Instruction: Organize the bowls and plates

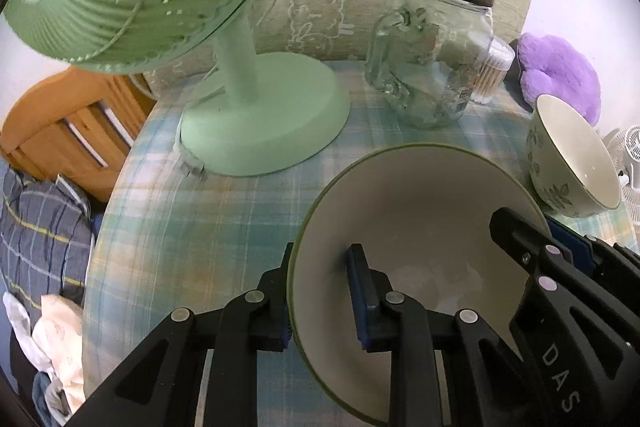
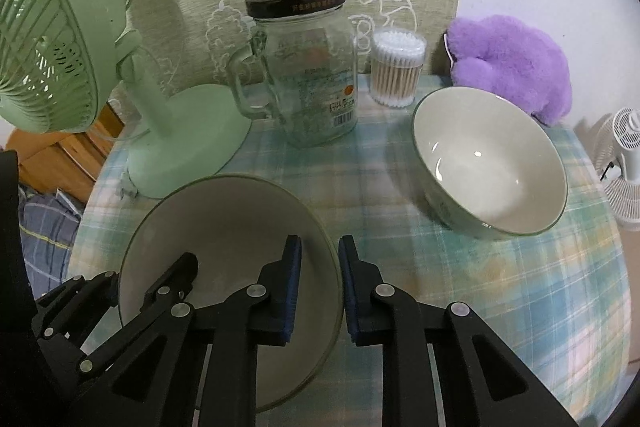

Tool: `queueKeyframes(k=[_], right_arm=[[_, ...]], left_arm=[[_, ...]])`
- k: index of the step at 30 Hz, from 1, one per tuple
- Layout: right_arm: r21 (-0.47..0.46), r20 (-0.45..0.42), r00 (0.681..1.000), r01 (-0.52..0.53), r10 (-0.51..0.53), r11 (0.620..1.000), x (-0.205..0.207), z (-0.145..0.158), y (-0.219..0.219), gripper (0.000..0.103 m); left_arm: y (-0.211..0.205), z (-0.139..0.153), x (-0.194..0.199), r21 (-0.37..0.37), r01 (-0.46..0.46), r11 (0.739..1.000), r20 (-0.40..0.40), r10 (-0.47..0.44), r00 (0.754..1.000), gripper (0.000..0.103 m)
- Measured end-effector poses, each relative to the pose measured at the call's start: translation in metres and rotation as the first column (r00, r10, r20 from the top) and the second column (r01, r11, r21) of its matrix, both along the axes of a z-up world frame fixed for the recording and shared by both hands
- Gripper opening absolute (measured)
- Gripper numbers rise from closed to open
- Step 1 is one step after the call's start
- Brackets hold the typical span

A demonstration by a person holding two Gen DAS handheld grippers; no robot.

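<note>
Near bowl [image 2: 224, 251]: at the table's [image 2: 520, 287] near edge, gripped on both sides.
Left gripper [image 1: 320, 291]: jaws straddle the left rim, seemingly pinching it.
Right gripper [image 2: 320, 291]: jaws straddle the right rim; a small gap shows (contact uncertain).
Second bowl [image 2: 488, 163]: toward the right edge, apart.
Advice: firm both pinches, lift level, nest it squarely into the second bowl.

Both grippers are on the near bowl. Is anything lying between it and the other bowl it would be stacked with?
Nothing visible does. In the right wrist view, only bare checked tablecloth separates the near bowl from the far bowl. The jar, cotton swabs and fan stand farther back, off that path.
</note>
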State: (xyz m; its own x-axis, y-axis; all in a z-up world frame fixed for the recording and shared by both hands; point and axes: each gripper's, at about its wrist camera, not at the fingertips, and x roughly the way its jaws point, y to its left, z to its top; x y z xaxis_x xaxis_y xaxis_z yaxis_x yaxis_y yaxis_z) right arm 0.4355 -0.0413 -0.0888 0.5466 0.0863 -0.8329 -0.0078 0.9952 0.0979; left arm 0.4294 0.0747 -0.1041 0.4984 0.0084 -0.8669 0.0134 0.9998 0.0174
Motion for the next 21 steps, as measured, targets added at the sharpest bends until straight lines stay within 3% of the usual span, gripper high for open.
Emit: queueKeyframes(k=[21], right_arm=[[-0.034, -0.055, 0.998, 0.021, -0.023, 0.999, -0.038, 0.012, -0.012, 0.021]], left_arm=[[-0.018, 0.017, -0.04, 0.018, 0.057, 0.998, 0.002, -0.057, 0.998, 0.021]])
